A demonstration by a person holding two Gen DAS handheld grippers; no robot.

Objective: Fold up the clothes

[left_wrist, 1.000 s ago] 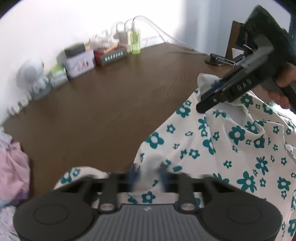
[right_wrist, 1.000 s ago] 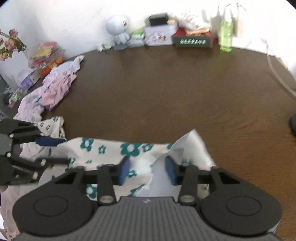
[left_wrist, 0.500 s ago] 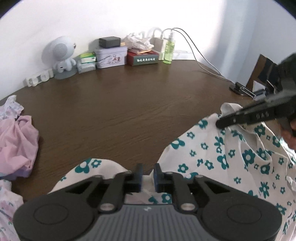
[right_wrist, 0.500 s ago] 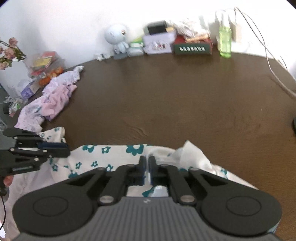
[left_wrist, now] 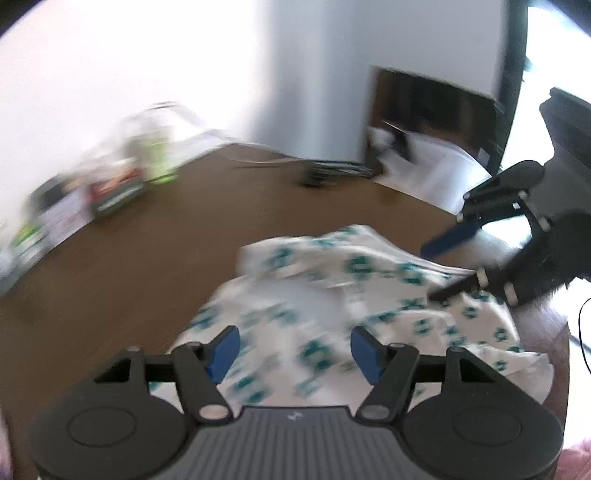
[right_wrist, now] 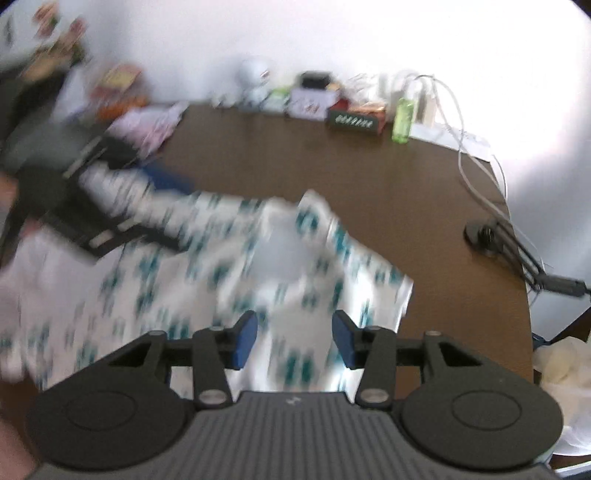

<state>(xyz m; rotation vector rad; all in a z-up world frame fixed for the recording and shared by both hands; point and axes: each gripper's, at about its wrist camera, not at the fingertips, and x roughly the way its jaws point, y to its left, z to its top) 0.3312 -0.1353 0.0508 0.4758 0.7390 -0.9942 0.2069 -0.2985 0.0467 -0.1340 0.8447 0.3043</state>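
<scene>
both grippers' fingers stand released over the flowered garment [right_wrist: 229, 258], which stretches left-right on the bench [right_wrist: 369, 177], left gripper [left_wrist: 291, 347] and right gripper [right_wrist: 294, 338] equally near.

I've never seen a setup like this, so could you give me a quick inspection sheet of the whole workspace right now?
Surface: brown wooden table, mostly bare at the middle.
Job's things: white floral garment lying crumpled on the near edge; pink clothes piled far left.
Clutter: white figurine, small boxes, green bottle along the wall.
Grippers: left gripper open; right gripper open, both above the garment.
Cables: white cables at the far right corner.
Surroundings: white wall; view blurred.
</scene>
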